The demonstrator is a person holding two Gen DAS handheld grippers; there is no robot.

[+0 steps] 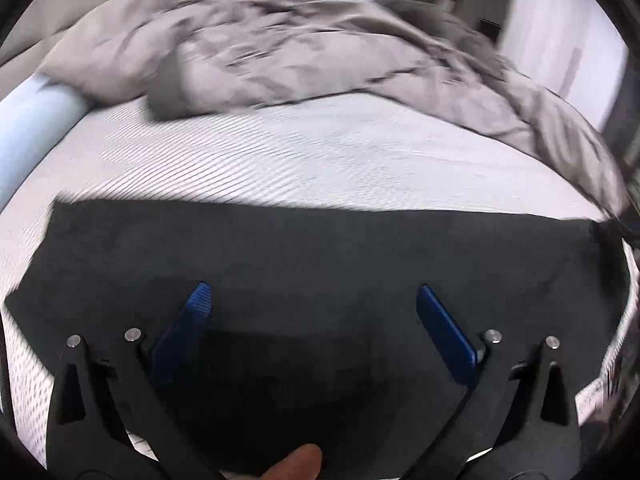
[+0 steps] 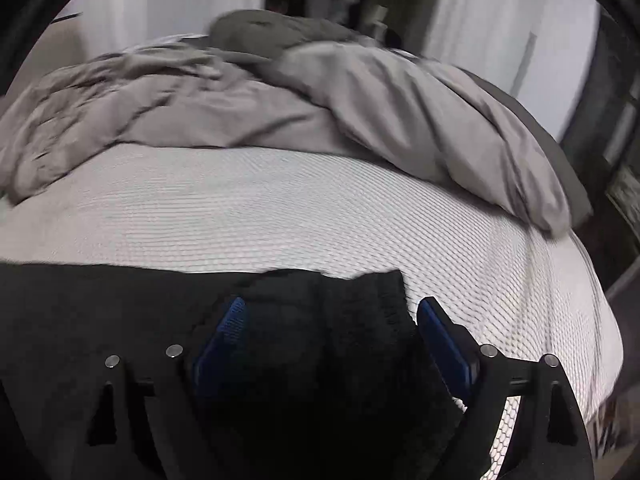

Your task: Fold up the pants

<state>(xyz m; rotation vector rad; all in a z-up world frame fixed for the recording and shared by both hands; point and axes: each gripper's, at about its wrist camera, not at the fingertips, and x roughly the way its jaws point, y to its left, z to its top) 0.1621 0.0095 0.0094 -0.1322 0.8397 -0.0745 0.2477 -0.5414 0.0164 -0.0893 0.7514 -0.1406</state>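
Beyond the pants' (image 1: 320,264) far edge, bare mattress (image 1: 304,160) reaches the duvet (image 1: 280,52)

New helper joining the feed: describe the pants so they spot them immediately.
Find the bed's white textured mattress, with a rumpled grey duvet heaped at its far side. The pants lie flat along the near edge, the only black fabric there.

Both wrist cams are looking forward and down along their own fingers, sitting close over the black pants (image 1: 320,264) on the white mattress (image 1: 280,152). Both are catching the grey duvet (image 2: 360,92) across the upper frame.
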